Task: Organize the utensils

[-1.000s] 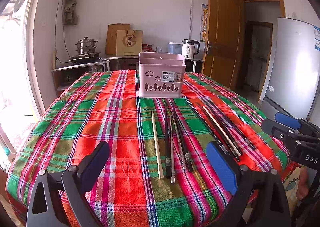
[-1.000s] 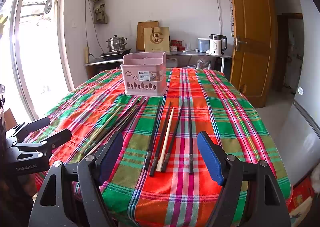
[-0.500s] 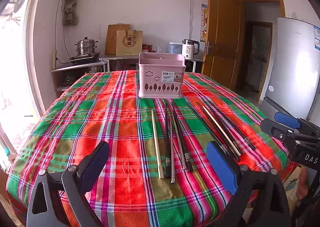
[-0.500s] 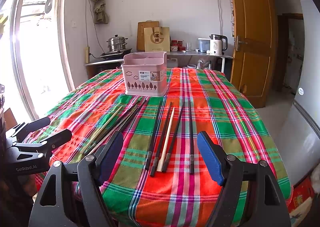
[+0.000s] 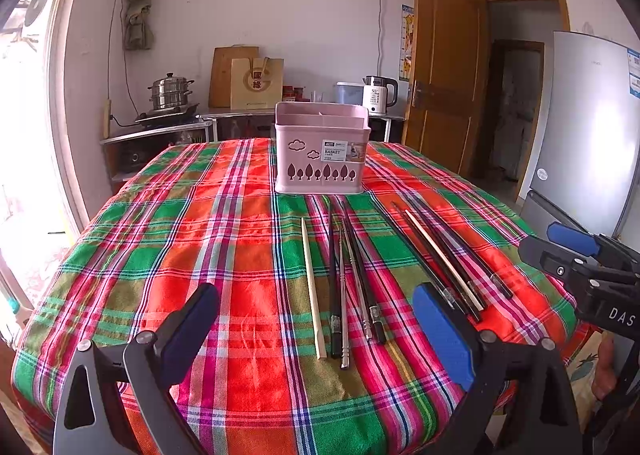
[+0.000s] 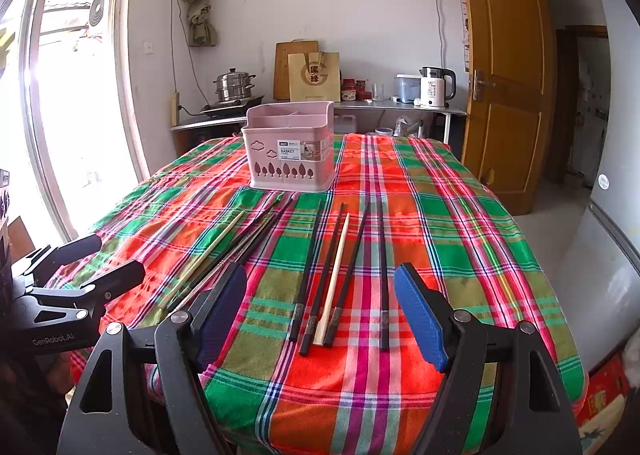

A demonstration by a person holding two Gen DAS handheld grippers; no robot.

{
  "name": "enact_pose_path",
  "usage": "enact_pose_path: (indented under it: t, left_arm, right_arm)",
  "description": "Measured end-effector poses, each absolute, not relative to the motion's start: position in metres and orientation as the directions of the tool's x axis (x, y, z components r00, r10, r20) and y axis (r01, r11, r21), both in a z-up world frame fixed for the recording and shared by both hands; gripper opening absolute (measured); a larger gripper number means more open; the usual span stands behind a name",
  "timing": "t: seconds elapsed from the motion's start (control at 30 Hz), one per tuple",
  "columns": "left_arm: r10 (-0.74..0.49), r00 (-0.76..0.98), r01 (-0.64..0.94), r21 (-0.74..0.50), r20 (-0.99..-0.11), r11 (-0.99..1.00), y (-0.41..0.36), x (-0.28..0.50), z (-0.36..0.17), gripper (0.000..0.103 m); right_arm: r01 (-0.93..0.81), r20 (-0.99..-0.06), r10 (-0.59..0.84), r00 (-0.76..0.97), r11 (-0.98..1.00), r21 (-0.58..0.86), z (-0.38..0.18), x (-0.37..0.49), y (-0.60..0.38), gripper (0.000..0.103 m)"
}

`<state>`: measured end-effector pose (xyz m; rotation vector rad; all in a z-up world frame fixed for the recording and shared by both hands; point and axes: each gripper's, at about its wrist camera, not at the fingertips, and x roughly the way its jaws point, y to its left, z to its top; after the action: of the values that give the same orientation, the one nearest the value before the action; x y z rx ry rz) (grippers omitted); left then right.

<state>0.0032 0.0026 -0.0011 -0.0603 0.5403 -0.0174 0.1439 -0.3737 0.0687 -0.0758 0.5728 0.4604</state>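
A pink utensil basket (image 5: 320, 151) stands upright at the far middle of the plaid-covered table (image 5: 168, 255); it also shows in the right wrist view (image 6: 290, 151). Two groups of chopsticks lie in front of it: a left group (image 5: 340, 287) with one pale wooden stick (image 5: 311, 287), and a right group (image 5: 444, 259). In the right wrist view the right group (image 6: 340, 275) lies between my fingers and the left group (image 6: 224, 251) is to the left. My left gripper (image 5: 316, 331) is open and empty above the near edge. My right gripper (image 6: 320, 315) is open and empty.
The table's front edge is just below both grippers. A counter with a steel pot (image 5: 170, 93) and a kettle (image 5: 378, 93) stands behind the table. A wooden door (image 5: 444, 75) and a fridge (image 5: 592, 127) are to the right.
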Motion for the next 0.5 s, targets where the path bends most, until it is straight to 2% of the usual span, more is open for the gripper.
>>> enact_pose_path:
  t: [0.37,0.5]
  left_arm:
    - [-0.069,0.807,0.021,-0.087,-0.587,0.996,0.017,0.052,-0.009,0.098]
    - [-0.035,0.778,0.008,-0.045,-0.627,0.999,0.023,0.08,-0.011,0.09]
  right_arm:
    - [-0.455,-0.576,0.413,0.705,0.887,0.078,0.061,0.179,-0.368,0.076]
    - [-0.463,-0.59,0.422,0.688,0.882,0.091,0.06,0.201,-0.365,0.076]
